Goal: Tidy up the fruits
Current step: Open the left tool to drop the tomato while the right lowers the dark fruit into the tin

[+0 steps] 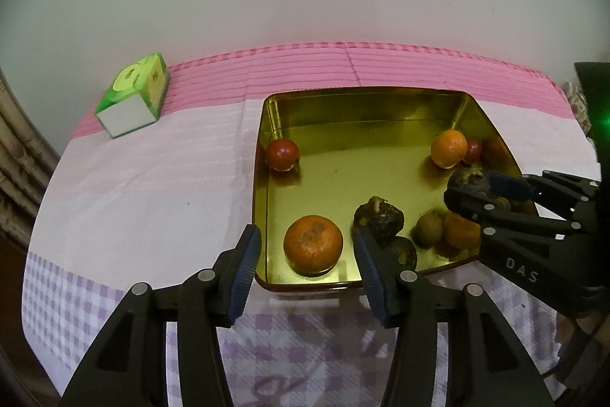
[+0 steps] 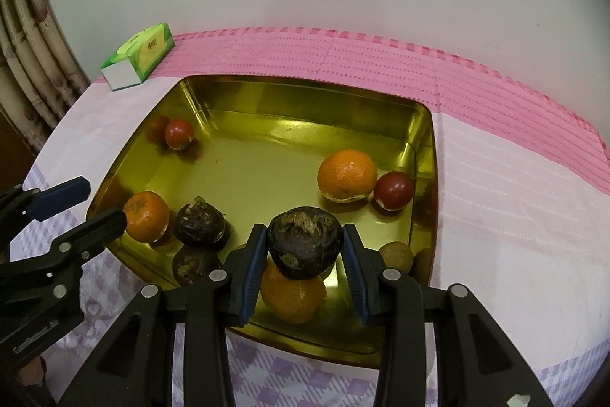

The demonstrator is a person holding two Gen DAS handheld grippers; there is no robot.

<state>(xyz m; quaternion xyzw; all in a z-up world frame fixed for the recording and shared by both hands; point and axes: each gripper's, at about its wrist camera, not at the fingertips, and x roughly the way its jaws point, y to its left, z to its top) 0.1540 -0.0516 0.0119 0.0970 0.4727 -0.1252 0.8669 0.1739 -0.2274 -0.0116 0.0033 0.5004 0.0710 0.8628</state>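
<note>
- The right hand-held gripper [image 2: 303,267] holds a dark brown, rough-skinned fruit [image 2: 304,242] between its blue pads, which press on its left and right sides; it hangs above the near part of the gold tray [image 2: 289,119].
- This held fruit is squat and roundish, with pale scabby patches on its top; its long axis cannot be made out.
- Under it lies an orange [image 2: 291,298], its upper part hidden by the held fruit.
- The left hand-held gripper [image 1: 307,271] is wide open and holds nothing; its fingers stand either side of a mandarin [image 1: 313,243] in the tray's near left corner, apart from it.
- Just right of that mandarin sits a second dark fruit [image 1: 379,218], stem stub upward, with a third dark fruit [image 1: 405,252] nearer, partly cut off by the left gripper's finger.
- A small brownish fruit [image 2: 396,256] lies near the right wall, half hidden by the right gripper's finger.
- Farther right in the tray, an orange [image 2: 347,175] touches a red fruit [image 2: 393,190].
- Another red fruit [image 2: 179,133] sits alone by the far left wall.
- The tray rests on a pink and lilac cloth [image 2: 495,185] over the tabletop.
- A green tissue box [image 2: 138,57] lies at the far left, well apart from the tray.
</note>
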